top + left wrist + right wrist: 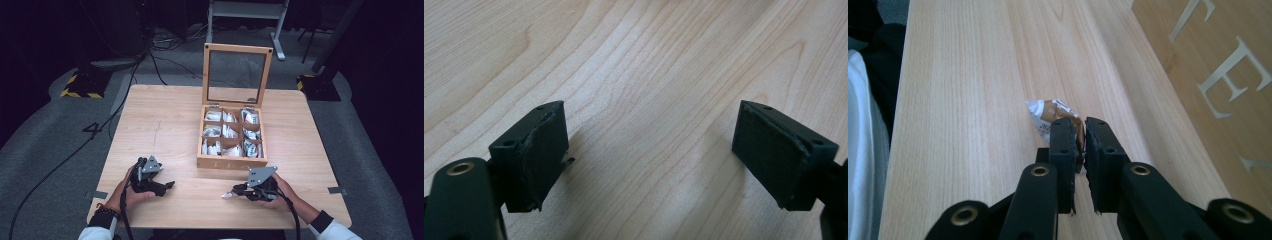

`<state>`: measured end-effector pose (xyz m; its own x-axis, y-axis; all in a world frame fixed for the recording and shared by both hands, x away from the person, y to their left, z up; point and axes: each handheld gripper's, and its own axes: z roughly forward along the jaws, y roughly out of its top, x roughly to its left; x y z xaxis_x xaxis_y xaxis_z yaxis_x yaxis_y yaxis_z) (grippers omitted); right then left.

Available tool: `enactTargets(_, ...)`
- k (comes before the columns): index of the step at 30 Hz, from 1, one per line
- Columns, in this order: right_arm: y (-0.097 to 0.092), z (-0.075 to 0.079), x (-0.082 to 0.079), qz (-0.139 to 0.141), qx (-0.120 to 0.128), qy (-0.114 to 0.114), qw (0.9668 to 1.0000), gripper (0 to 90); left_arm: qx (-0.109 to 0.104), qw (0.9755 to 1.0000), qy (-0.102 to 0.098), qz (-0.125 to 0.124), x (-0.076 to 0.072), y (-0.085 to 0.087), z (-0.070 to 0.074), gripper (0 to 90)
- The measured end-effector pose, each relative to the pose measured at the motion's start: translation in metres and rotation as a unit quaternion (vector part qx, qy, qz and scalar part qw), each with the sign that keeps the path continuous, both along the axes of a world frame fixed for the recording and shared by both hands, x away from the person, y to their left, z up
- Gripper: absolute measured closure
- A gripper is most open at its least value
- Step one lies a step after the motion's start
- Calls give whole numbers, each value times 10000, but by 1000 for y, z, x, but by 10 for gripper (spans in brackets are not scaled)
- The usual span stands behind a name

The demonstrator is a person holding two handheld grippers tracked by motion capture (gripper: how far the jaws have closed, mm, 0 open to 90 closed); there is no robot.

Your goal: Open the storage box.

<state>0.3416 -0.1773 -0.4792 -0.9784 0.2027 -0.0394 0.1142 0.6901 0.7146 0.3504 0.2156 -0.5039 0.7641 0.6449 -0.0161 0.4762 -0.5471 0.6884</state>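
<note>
A small white and brown sachet (1047, 114) sticks out from between the jaws of my right gripper (1082, 129), which is shut on it with only a thin slit between the pads. In the high view the right gripper (236, 192) lies low over the table's front right, pointing left, and the sachet (227, 195) tip is at the wood. My left gripper (169, 186) rests at the front left, pointing right. Its jaws stand wide open over bare wood, with nothing between the pads (544, 155).
A wooden box (230, 162) with its glass lid (237, 75) standing up holds several compartments of white sachets, just beyond the right gripper. Its lettered front wall (1208, 75) runs close along that gripper's right side. The table's front edge (220, 224) is near both hands.
</note>
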Motion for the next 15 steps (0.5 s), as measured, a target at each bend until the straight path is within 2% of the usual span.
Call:
enactTargets(5,-4,-3,-2,147,-69,53,9999,793,-5,10000,1,10,0,0,0,153)
enactTargets(7,-5,-3,-3,95,-74,50,9999,768,-3,10000,2,9,0,0,0,153)
enactTargets(15,-10,5,-3,-14,89,31,10000,588,-6,10000,3,9,0,0,0,153)
